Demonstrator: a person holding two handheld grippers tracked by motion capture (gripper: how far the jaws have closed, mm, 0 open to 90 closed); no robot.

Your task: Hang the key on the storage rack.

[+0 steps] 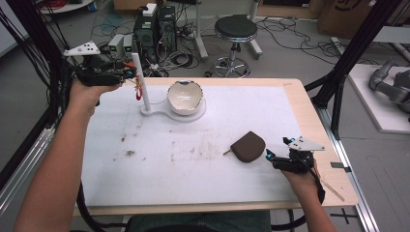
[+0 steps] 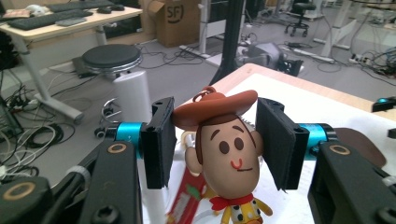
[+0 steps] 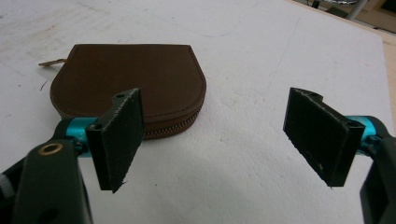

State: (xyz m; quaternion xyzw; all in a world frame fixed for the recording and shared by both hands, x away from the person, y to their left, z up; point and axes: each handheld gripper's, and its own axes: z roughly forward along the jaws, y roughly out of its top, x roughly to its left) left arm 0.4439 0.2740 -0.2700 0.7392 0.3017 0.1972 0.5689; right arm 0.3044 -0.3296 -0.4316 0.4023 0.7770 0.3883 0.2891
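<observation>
A small cowboy figure keychain [image 2: 229, 154] with a brown hat hangs at the white post [image 1: 137, 65] of a stand at the table's back left. My left gripper [image 1: 130, 75] is there, and its pads [image 2: 161, 140] press against both sides of the hat, so it is shut on the figure [image 1: 139, 90]. A cream bowl [image 1: 185, 96] sits on the stand's base [image 1: 159, 114]. A brown zip pouch [image 1: 248, 146] lies flat at the front right. Just right of it, my right gripper [image 1: 270, 156] stands open and low over the mat, the pouch [image 3: 135, 79] beyond its left pad.
A white mat [image 1: 193, 164] with brown stains covers most of the wooden table [image 1: 319, 125]. Behind the table's far edge are a black stool [image 1: 235, 29], computer boxes [image 1: 154, 29] and floor cables. Black frame struts [image 1: 348, 63] rise at the right.
</observation>
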